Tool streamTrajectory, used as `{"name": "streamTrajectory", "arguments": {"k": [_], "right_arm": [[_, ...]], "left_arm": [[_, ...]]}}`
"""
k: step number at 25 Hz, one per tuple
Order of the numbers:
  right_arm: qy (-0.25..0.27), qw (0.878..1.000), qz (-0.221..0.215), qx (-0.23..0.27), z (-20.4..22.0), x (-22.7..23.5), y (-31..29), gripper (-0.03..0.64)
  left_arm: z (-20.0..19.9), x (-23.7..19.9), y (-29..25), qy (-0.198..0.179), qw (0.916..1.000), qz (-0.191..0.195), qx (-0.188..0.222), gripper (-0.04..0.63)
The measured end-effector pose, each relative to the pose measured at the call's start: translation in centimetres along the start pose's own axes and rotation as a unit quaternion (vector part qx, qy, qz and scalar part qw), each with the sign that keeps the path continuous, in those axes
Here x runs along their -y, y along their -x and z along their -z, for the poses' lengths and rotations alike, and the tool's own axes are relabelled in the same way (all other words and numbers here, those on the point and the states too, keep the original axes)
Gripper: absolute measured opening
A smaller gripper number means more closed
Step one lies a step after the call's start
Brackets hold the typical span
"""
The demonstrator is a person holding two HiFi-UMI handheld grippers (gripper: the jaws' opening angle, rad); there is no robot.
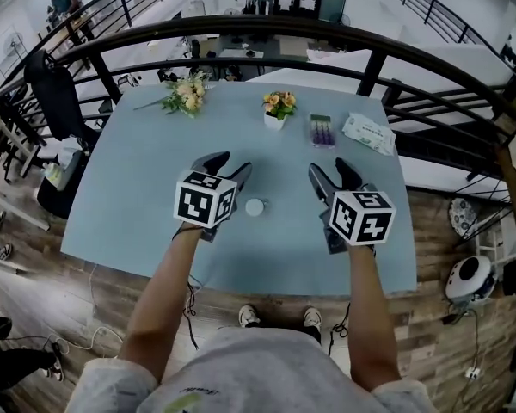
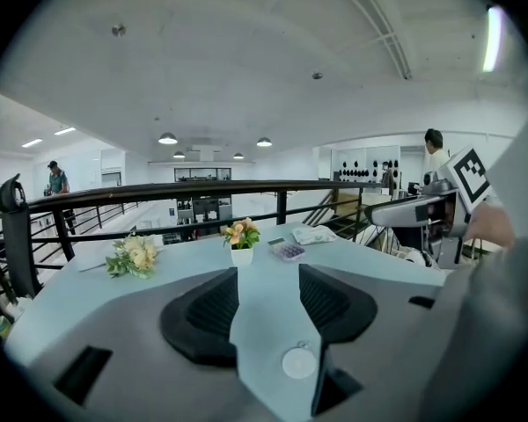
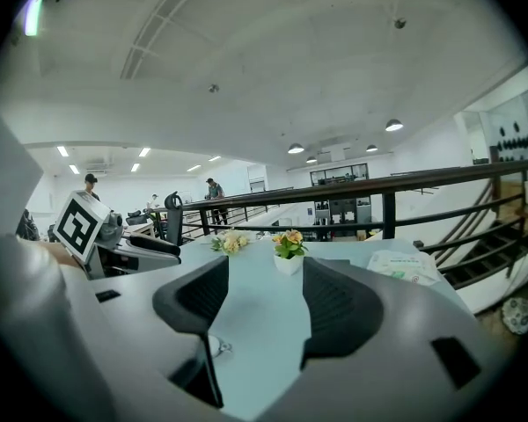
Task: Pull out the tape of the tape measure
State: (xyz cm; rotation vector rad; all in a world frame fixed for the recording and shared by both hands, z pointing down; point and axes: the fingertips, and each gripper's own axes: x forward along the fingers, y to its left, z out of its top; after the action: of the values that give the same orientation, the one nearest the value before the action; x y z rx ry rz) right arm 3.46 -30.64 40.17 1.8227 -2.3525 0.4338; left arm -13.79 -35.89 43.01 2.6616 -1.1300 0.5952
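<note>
A small round white tape measure [image 1: 254,206] lies on the pale blue table [image 1: 138,196], in the gap between my two grippers. My left gripper [image 1: 230,167] hovers just left of it, jaws open and empty. In the left gripper view the tape measure [image 2: 299,362] lies low between the open jaws of the left gripper [image 2: 268,277], close to the right one. My right gripper [image 1: 333,172] sits to the right of the tape measure, also open and empty. In the right gripper view the tape measure [image 3: 213,348] peeks out behind the left jaw of the right gripper [image 3: 266,271].
A loose flower bunch [image 1: 186,94], a small white flower pot [image 1: 278,107], a purple box [image 1: 322,131] and a white packet [image 1: 368,132] stand along the table's far side. A black railing [image 1: 327,37] curves behind the table. A black chair [image 1: 56,97] stands at the left.
</note>
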Motion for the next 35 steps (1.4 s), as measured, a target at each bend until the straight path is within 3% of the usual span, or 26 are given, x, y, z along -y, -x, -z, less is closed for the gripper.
{"name": "streamTrajectory", "arguments": {"k": [5, 14, 24, 35], "right_arm": [[-0.004, 1.000, 0.012, -0.006, 0.8, 0.0, 0.2, 0.249], [-0.021, 1.000, 0.020, -0.011, 2.4, 0.3, -0.2, 0.247], [-0.037, 0.999, 0.024, -0.015, 3.8, 0.5, -1.6, 0.247], [-0.050, 0.998, 0.035, -0.022, 5.4, 1.5, -2.4, 0.248]], "left_arm": [[1.2, 1.0, -1.3, -0.010, 0.9992, 0.034, -0.018, 0.222], [6.6, 3.4, -3.8, -0.050, 0.9906, 0.088, -0.092, 0.227], [12.1, 5.0, -5.9, -0.087, 0.9735, 0.132, -0.165, 0.241], [15.5, 5.3, -7.2, -0.123, 0.9524, 0.176, -0.217, 0.270]]}}
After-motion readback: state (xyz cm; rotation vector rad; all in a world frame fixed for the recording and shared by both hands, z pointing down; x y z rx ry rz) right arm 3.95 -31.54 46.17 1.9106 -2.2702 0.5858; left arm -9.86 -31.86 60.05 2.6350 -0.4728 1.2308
